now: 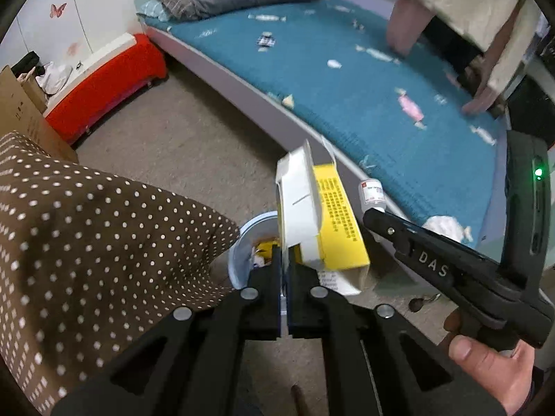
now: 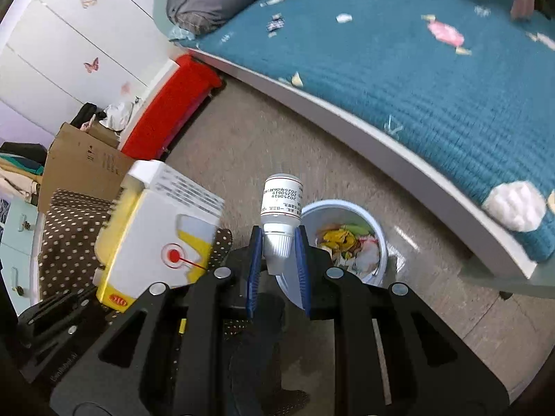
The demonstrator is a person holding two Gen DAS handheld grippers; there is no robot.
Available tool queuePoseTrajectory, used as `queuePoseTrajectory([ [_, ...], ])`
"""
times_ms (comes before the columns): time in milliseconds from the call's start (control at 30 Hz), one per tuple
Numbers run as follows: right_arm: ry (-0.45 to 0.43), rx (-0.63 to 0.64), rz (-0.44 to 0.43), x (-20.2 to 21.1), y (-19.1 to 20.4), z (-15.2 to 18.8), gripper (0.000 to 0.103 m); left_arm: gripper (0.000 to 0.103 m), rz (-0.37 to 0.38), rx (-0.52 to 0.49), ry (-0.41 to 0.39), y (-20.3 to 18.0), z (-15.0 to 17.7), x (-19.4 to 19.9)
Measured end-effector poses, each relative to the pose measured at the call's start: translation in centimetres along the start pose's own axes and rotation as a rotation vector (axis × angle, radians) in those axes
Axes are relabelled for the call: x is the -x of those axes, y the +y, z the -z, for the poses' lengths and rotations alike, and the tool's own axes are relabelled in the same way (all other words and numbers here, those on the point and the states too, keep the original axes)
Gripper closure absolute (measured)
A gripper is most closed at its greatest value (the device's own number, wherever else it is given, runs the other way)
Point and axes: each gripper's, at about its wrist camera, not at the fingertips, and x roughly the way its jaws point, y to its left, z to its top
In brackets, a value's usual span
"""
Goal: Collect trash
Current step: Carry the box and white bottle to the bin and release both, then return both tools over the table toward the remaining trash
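Note:
My left gripper (image 1: 284, 260) is shut on a flap of an opened yellow and white carton (image 1: 326, 222) and holds it above the pale blue trash bin (image 1: 242, 242). The carton also shows in the right wrist view (image 2: 156, 228), at the left. My right gripper (image 2: 277, 242) is shut on a small white plastic bottle (image 2: 281, 204) by its ribbed cap end, just left of the bin (image 2: 380, 239), which holds several crumpled scraps. In the left wrist view the right gripper (image 1: 369, 213) reaches in from the right with the bottle (image 1: 373, 192) at its tip.
A bed with a teal blanket (image 1: 347, 79) runs along the right, with a crumpled white tissue (image 2: 517, 204) near its edge. A brown polka-dot cloth (image 1: 86, 235) is at the left. A red bench (image 1: 107, 83) and a cardboard box (image 2: 83, 166) stand behind.

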Motion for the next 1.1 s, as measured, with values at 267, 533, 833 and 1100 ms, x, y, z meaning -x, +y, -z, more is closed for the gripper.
queuePoseTrajectory([
  [267, 0.044, -0.115, -0.011, -2.3, -2.2, 0.8, 0.020, 0.017, -0.061, -0.025, 0.023, 0.2, -0.3, -0.8],
  [533, -0.020, -0.136, 0.063, 1.1, -2.3, 1.4, 0.006, 0.016, -0.014, -0.011, -0.043, 0.5, 0.1, 2.2],
  [833, -0.132, -0.087, 0.073, 7.2, 1.2, 1.2, 0.006, 0.016, 0.031, -0.015, -0.159, 0.5, 1.7, 8.3],
  [1100, -0.243, 0.024, 0.048, 13.3, 7.9, 1.6, 0.006, 0.014, 0.020, 0.027, -0.297, 3.5, 3.4, 15.5],
])
